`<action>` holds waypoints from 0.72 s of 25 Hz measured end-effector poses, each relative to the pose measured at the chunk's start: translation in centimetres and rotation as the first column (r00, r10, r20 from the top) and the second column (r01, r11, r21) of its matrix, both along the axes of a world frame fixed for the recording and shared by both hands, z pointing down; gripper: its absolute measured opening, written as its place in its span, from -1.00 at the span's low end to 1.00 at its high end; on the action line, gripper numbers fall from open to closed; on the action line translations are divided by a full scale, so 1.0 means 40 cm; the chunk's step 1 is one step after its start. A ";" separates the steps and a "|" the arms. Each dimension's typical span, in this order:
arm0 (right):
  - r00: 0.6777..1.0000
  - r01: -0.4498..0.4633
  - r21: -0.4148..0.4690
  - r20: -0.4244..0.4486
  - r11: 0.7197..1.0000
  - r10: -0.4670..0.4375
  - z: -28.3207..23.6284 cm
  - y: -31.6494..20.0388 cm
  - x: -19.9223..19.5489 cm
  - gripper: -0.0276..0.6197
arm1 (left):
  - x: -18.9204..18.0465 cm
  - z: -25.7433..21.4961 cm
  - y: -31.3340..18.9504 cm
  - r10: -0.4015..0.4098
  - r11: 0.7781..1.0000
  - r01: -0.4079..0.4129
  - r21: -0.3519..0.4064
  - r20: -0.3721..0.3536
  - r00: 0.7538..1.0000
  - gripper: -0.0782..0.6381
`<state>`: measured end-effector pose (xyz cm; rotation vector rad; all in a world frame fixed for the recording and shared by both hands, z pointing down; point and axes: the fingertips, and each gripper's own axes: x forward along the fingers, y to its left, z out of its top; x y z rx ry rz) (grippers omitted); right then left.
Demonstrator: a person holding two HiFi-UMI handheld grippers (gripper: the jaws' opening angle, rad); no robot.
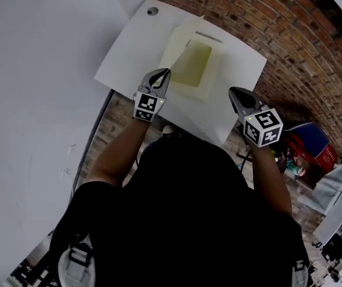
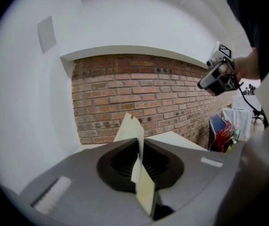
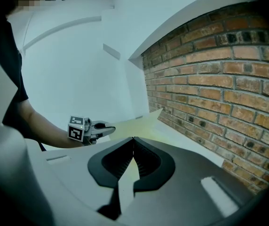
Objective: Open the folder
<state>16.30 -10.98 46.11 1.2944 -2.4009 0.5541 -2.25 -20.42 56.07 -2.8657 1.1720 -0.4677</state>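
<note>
A cream folder lies on the white table, its yellow-green inside showing. Its front cover is raised off the left side. My left gripper is shut on that cover's near edge; in the left gripper view the cover runs upright between the closed jaws of the left gripper. My right gripper hovers over the table's near right part, to the right of the folder, jaws together with nothing in them. The right gripper view shows the left gripper holding the lifted cover.
A brick wall runs behind and right of the table. A white wall stands at the left. A round grommet sits at the table's far corner. Red and blue items lie on the floor at the right.
</note>
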 end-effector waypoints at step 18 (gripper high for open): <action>1.000 0.026 -0.019 0.006 0.999 -0.026 0.038 -0.062 -0.078 -0.90 | -0.162 -0.009 -0.068 -0.189 0.974 0.160 -0.158 -0.187 0.964 -0.76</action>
